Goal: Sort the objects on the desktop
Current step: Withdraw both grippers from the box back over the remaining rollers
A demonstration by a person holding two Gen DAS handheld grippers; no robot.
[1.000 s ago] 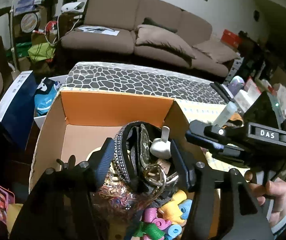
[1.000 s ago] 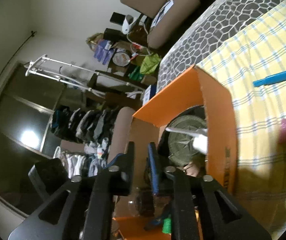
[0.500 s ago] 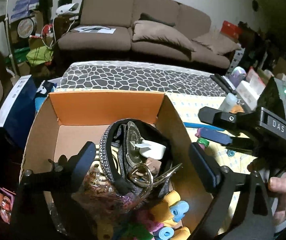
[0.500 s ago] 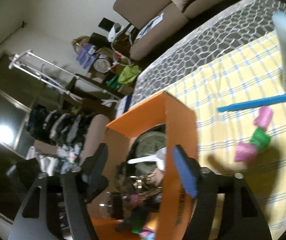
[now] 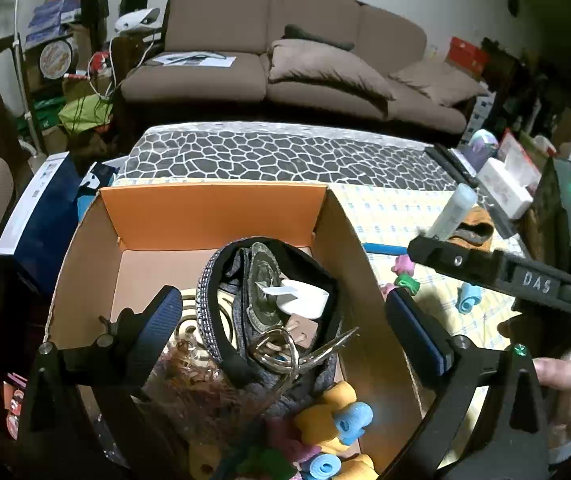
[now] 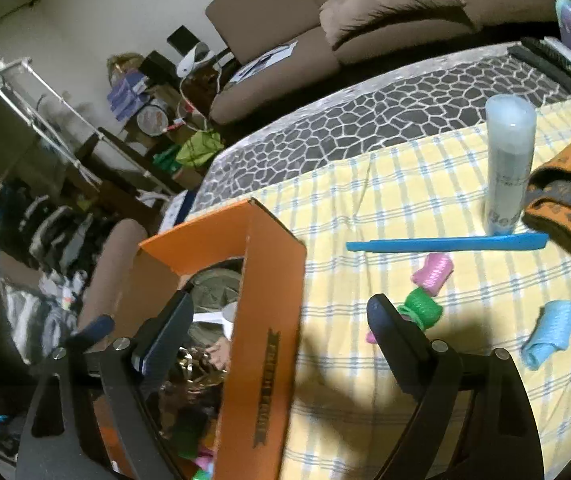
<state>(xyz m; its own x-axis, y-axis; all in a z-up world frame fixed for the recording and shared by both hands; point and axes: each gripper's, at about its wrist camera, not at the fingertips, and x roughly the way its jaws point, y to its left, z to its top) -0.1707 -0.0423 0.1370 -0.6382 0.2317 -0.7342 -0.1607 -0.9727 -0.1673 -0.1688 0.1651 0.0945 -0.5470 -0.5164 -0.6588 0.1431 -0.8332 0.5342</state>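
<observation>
An orange cardboard box (image 5: 213, 216) holds a dark pouch with a studded strap (image 5: 213, 320), a white plug (image 5: 305, 304), keys (image 5: 281, 352) and foam rollers (image 5: 341, 412). My left gripper (image 5: 281, 300) hangs over the pouch, its jaws opening wide, pads clear of everything. My right gripper (image 6: 281, 306) straddles the box's right wall (image 6: 261, 320), its jaws opening too and not pressing it. On the yellow checked cloth (image 6: 365, 200) lie a blue stick (image 6: 445, 244), a pink roller (image 6: 433, 272), a green roller (image 6: 421, 308) and a light blue roller (image 6: 549, 332).
A white tube bottle (image 6: 509, 160) stands beside a folded orange cloth (image 6: 569, 192) at the right. A hand (image 5: 565, 384) holds the right gripper's handle. A brown sofa (image 5: 285, 60) is behind the table; bags and boxes (image 5: 33, 216) crowd the floor at left.
Both pairs of jaws went from nearly shut to wide. The left let go of the pouch, which now rests in the box. The right gripper swung right toward the cloth.
</observation>
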